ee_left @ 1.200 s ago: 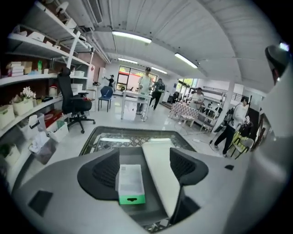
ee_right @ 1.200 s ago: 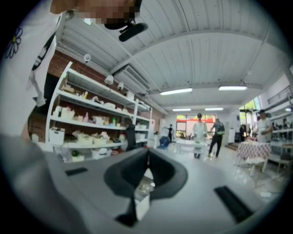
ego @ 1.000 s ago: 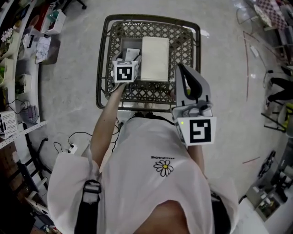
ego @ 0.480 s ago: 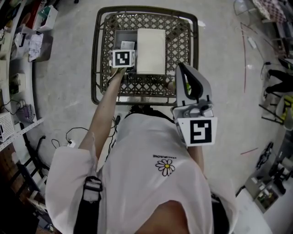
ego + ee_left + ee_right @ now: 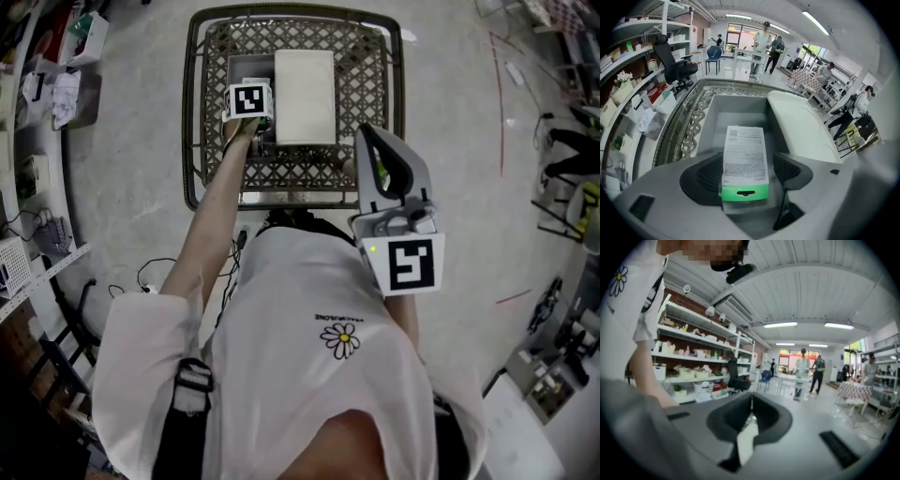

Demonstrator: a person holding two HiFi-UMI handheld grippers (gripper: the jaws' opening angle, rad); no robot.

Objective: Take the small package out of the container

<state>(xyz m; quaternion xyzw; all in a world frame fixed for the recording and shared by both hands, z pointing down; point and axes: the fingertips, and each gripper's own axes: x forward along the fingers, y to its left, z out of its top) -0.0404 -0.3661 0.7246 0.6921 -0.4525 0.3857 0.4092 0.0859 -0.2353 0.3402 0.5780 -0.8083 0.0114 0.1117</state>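
Item: small white-and-green cardboard package (image 5: pixel 744 154), clasped in our closed left tongs (image 5: pixel 746 171) but low within the grey plastic container (image 5: pixel 715 122) (right tongs (image 5: pixel 751 414) shut, empty); lifting out, we judge, remains.

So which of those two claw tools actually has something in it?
The left gripper, reaching into the basket: the small package with the green end is gripped between its fingers. The right gripper has its fingers together on nothing.
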